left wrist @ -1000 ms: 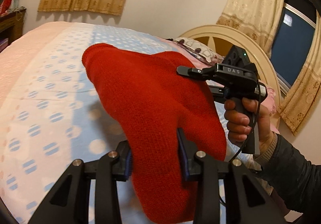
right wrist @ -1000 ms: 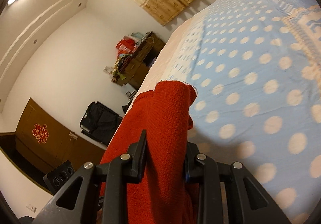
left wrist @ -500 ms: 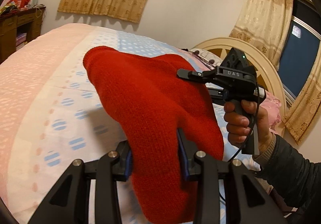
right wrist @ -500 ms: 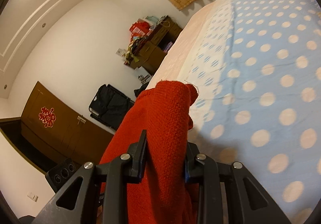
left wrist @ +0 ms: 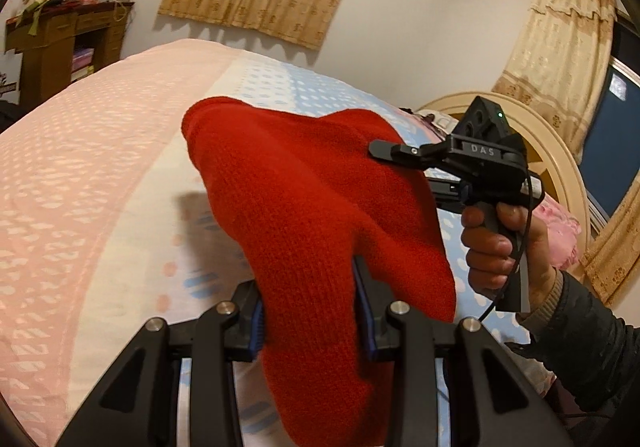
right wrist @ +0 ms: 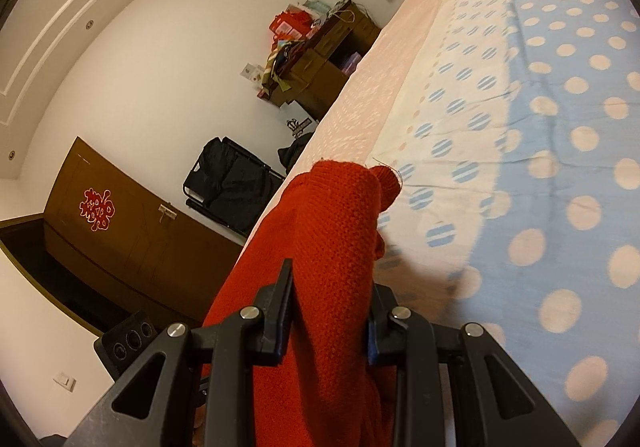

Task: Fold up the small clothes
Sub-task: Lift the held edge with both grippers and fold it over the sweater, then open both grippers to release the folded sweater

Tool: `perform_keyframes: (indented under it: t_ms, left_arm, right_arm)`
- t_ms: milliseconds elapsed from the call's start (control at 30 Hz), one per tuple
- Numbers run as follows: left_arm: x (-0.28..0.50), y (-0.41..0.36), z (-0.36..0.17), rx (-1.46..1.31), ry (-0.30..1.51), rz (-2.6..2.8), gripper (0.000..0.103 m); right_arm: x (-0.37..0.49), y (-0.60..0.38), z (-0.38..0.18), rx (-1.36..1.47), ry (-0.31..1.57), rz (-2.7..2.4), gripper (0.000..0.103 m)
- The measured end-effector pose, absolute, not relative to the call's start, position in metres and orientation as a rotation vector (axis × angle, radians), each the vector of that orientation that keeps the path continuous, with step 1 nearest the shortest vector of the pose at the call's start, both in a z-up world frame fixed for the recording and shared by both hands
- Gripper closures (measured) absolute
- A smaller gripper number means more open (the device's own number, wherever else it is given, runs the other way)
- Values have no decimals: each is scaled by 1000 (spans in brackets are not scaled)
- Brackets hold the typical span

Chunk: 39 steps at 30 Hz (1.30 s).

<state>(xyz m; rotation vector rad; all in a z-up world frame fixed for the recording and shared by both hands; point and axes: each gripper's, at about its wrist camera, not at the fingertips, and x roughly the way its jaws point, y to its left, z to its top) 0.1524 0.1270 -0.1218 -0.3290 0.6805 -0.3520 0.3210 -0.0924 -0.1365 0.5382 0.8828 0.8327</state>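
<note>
Gripping a thick fold of the red knit garment (left wrist: 304,215), the left claw (left wrist: 308,311) sat at six o'clock in its own view, pads pressed into the wool from both sides, jaws partly apart around the bunched cloth. The garment rose from there toward twelve o'clock, held off the bed (left wrist: 100,187), its shadow on the sheet at nine o'clock. At three o'clock the right claw (left wrist: 384,149) reached level into the garment's far edge, carried by a hand (left wrist: 500,247) wrapped around its upright handle, dark sleeve (left wrist: 592,347) behind. The right wrist view showed that claw's (right wrist: 330,303) pads clamped on the wool likewise. Beyond, at two o'clock, stood the headboard (left wrist: 560,151).
</note>
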Motion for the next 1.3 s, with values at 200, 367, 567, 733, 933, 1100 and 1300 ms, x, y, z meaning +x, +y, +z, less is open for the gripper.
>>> perform_keyframes:
  t_ms: [200, 367, 567, 733, 933, 1100, 1300]
  left_arm:
    - [149, 149, -139, -370, 691, -294, 65]
    - [145, 159, -146, -399, 702, -261, 65]
    - [147, 168, -161, -426, 733, -257, 65]
    - [147, 166, -173, -446, 748, -230, 54]
    - [142, 166, -174, -465, 752, -200, 39]
    - [129, 160, -170, -422, 751, -199, 39]
    - [116, 154, -178, -361, 763, -193, 31]
  right_arm:
    - [338, -57, -149, 514, 919, 850, 74]
    - [349, -30, -159, 502, 949, 873, 74]
    - [358, -27, -179, 503, 979, 837, 74]
    - [371, -32, -206, 494, 1046, 757, 73]
    - [378, -33, -216, 492, 1069, 699, 69]
    - [372, -37, -210, 465, 1056, 684, 67]
    - [355, -39, -197, 437, 1024, 707, 67]
